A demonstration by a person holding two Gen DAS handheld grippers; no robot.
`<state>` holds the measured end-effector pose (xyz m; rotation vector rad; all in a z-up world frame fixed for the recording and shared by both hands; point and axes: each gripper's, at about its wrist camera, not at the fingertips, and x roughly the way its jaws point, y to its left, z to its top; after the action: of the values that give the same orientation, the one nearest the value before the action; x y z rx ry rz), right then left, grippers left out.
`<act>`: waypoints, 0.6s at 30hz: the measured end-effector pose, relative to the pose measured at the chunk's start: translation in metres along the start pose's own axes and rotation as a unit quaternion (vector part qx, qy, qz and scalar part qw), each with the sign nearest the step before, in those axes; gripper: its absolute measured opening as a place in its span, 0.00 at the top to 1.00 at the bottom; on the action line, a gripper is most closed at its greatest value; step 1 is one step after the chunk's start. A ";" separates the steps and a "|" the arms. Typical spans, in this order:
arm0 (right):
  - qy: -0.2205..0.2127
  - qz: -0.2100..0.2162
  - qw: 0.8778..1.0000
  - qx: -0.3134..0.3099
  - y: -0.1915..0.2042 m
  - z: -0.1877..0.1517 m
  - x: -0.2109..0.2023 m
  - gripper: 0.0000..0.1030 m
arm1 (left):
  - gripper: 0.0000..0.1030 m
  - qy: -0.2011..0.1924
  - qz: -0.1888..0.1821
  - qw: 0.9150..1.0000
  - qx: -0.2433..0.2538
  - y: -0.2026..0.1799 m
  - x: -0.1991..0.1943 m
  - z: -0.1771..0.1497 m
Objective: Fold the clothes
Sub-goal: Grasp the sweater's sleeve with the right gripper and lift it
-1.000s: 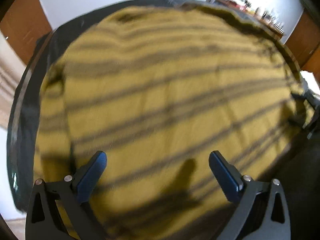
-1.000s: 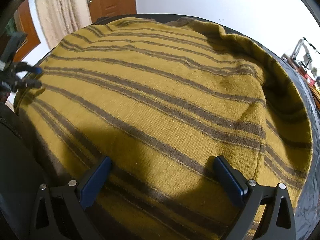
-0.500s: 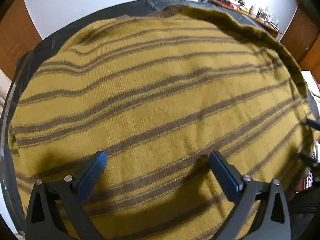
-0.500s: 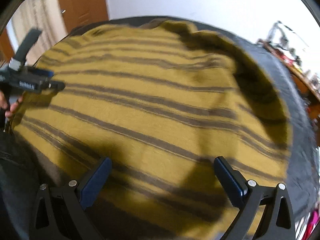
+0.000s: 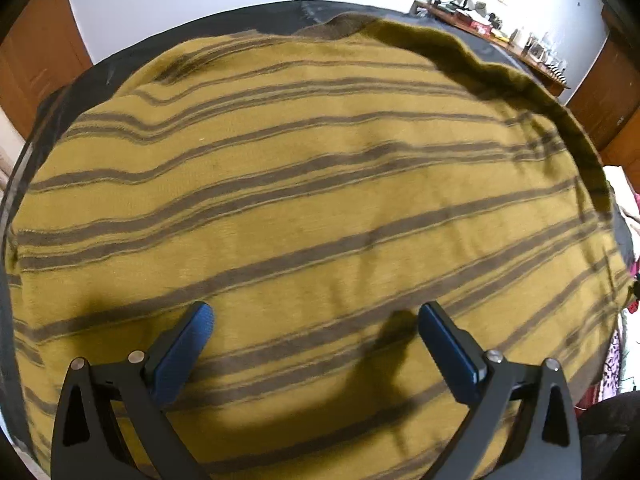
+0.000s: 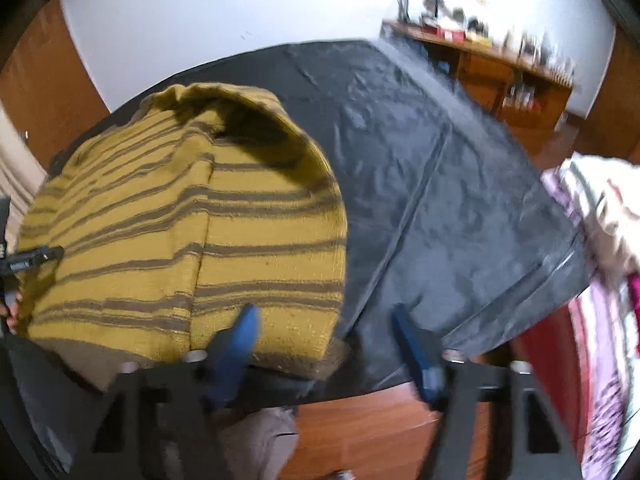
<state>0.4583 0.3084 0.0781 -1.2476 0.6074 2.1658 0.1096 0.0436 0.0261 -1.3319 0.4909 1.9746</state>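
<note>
A mustard-yellow sweater with brown stripes [image 5: 304,208] lies spread on a black-covered table [image 6: 440,184]. It fills the left wrist view, where my left gripper [image 5: 316,324] hovers open just above its near part, nothing between the blue pads. In the right wrist view the sweater [image 6: 240,232] sits at the left, folded lengthwise with a seam down its middle. My right gripper [image 6: 324,320] stands open over the sweater's near right corner and the black cover, holding nothing. My left gripper [image 6: 36,258] shows at that view's far left edge.
A pile of pink and white clothes [image 6: 600,280] lies at the right of the table. A wooden shelf with small items [image 6: 480,52] stands against the white back wall. Brown wooden floor [image 6: 360,432] shows under the table's near edge. Wooden doors flank the wall.
My right gripper has swung right and drawn back off the sweater, now showing the bare black cover and the clothes pile. My left gripper has stayed low over the sweater, shifting slightly.
</note>
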 end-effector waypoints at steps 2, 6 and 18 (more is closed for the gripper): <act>0.016 0.033 0.999 0.010 -0.003 -0.001 0.010 0.38 | 0.00 -0.003 -0.006 1.000 0.011 -0.010 -0.002 0.000; 0.033 0.096 0.995 0.019 -0.001 -0.004 0.024 0.38 | 0.01 -0.007 -0.009 0.999 0.030 -0.019 -0.010 -0.004; 0.005 0.112 0.993 -0.020 0.013 0.021 0.020 0.88 | 0.00 0.008 0.011 1.000 0.011 -0.012 -0.006 -0.008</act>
<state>0.4282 0.3167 0.0715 -1.2646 0.7436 2.3656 0.1254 0.0448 0.0291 -1.3335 0.5355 1.9717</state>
